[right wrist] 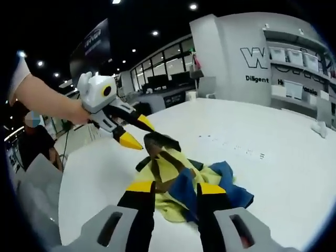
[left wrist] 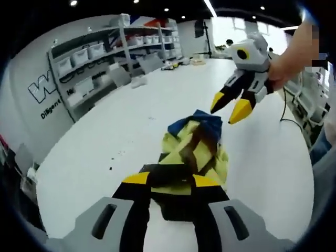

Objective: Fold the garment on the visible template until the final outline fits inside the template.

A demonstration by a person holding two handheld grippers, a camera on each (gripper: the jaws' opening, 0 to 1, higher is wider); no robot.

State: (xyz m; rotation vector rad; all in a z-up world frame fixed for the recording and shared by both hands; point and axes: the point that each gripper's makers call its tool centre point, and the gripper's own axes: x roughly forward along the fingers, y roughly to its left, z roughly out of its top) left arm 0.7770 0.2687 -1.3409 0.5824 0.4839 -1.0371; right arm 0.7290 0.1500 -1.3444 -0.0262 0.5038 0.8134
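A crumpled yellow, blue and brown garment (left wrist: 195,152) lies in a heap on the white table (left wrist: 105,136). My left gripper (left wrist: 172,180) is open, its yellow-tipped jaws set on either side of the garment's black near end. From the right gripper view, the left gripper (right wrist: 138,132), held by a hand, has its tips just beside the black edge of the garment (right wrist: 176,170). My right gripper (right wrist: 176,188) is open over the blue end. In the left gripper view the right gripper (left wrist: 231,105) hovers above the blue part with nothing between its jaws.
Shelves with white bins (left wrist: 94,58) line the wall beyond the table. Small items (left wrist: 178,63) sit at the far edge, and a black cable (left wrist: 286,113) runs along the right side. A person (right wrist: 31,144) stands past the table's left edge. A white object (right wrist: 317,127) lies far right.
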